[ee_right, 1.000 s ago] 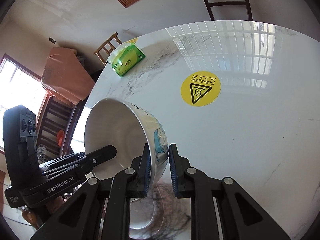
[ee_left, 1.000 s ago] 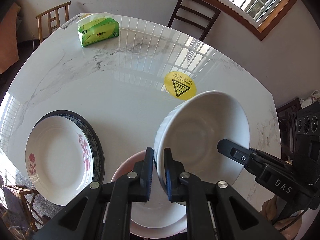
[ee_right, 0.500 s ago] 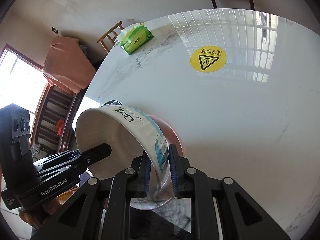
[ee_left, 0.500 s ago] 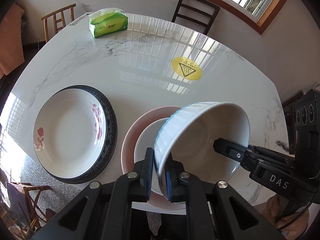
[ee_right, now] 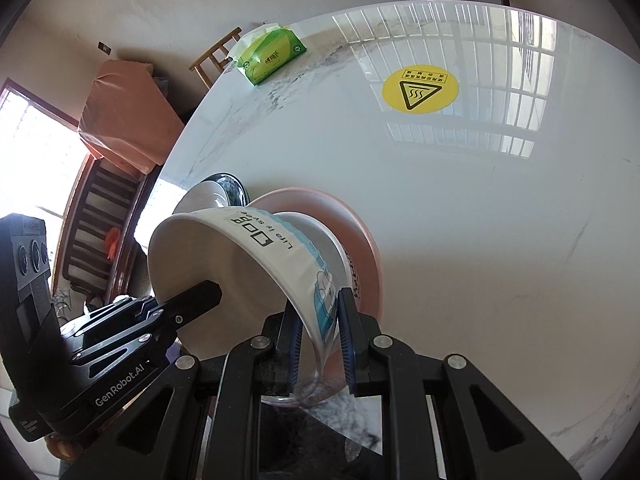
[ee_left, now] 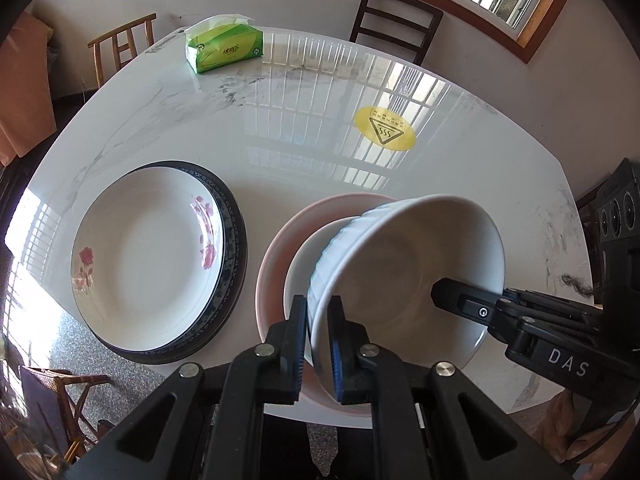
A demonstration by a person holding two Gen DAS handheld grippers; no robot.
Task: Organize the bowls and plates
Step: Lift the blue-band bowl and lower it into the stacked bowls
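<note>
sunlit dining room, glossy white marble counter point(ee_left: 168, 128) with window bars reflected across it.

left hand-held gripper point(ee_left: 318, 344): closed on the near rim of the white ribbed bowl point(ee_left: 404, 264), one finger outside the wall, one inside. right hand-held gripper point(ee_right: 318, 344): closed on the opposite rim of the same bowl point(ee_right: 248, 256), on the side printed with blue artwork and black lettering. each gripper appears in the other's view, so the bowl is carried between both, tilted, with its mouth turned toward the left side.

outward from the grip: directly beneath and slightly beyond the bowl sits a smaller white bowl point(ee_left: 304, 264) nested in a pink bowl point(ee_left: 276, 264), both resting on the counter. to my left, apart from that stack, a floral plate point(ee_left: 152, 256) lies on a dark-rimmed plate point(ee_left: 236, 240).

further out: a green tissue pack point(ee_left: 224, 48) at the far edge and a yellow warning sticker point(ee_left: 385, 133) near the centre.

judgement: the held bowl belongs on the nested stack. it hangs over the stack and is not seated. the governing relation is vertical, stack below the bowl's foot; the bowl needs levelling before it is lowered. both hands are equally near. risk: rim striking rim if it goes down tilted.
</note>
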